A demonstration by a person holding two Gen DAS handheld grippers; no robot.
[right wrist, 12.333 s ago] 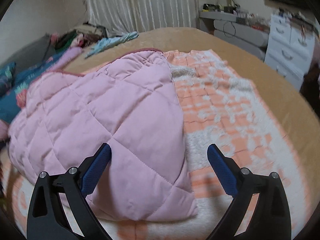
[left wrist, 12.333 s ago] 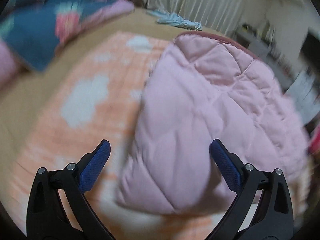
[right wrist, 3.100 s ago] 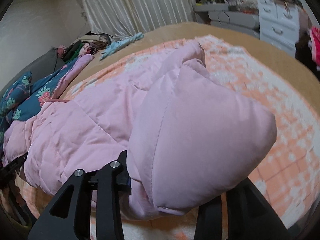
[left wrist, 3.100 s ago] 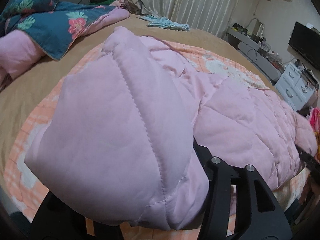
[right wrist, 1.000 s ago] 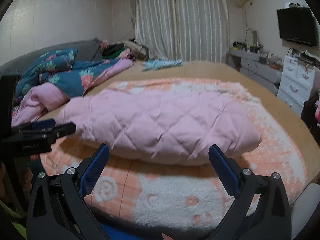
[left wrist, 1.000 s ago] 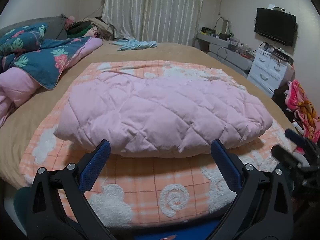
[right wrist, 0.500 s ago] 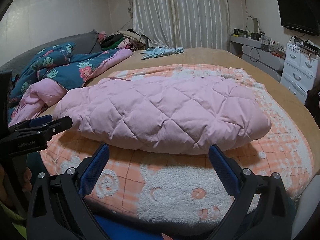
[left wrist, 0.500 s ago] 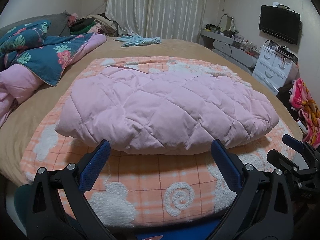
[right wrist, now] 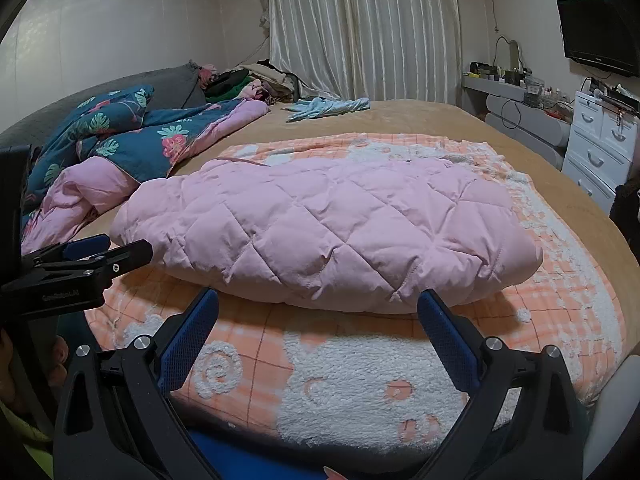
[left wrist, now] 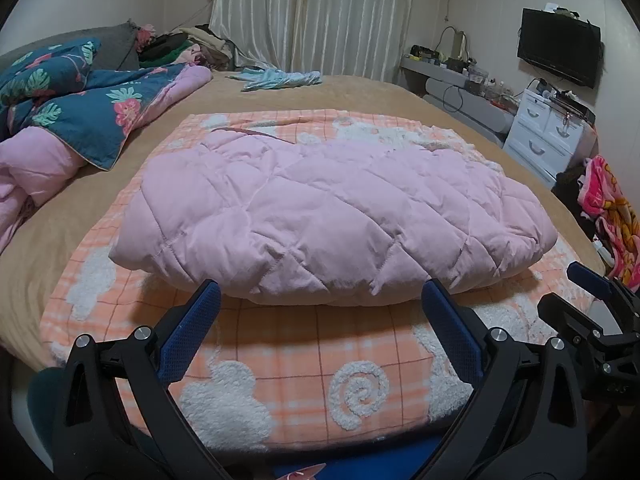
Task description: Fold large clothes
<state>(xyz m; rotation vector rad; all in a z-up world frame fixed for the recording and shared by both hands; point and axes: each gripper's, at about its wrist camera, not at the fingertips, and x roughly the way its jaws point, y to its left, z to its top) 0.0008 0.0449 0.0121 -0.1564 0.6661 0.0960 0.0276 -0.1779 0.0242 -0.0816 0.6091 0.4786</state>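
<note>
The pink quilted coat (left wrist: 320, 216) lies folded into a long, puffy bundle across the orange checked blanket (left wrist: 304, 364), which is spread over the tan bed (left wrist: 360, 96). The bundle runs crosswise, with its near edge rounded and the diamond stitching facing up; a thin dark-red trim shows at its far left corner. In the right wrist view the coat (right wrist: 332, 232) sits the same way on the blanket (right wrist: 360, 384), in the middle of it, with white fluffy patches around.

The left gripper (left wrist: 320, 308) hangs at the near edge of the bed, just short of the coat, its jaws spread wide and holding nothing. The blue pads (left wrist: 188, 336) frame the bundle's near edge without touching it. The right gripper (right wrist: 318, 312) is likewise wide apart and empty, near the coat but clear of it. Each gripper shows at the edge of the other's view: the right one (left wrist: 588, 312) low on the right, the left one (right wrist: 80, 260) on the left.

A blue floral duvet (left wrist: 80, 100) with pink lining is heaped at the left of the bed, well apart from the coat. A light blue garment (left wrist: 280, 78) lies at the far side near the curtain (left wrist: 312, 16). A white dresser (left wrist: 548, 136) and a TV (left wrist: 560, 46) stand to the right.
</note>
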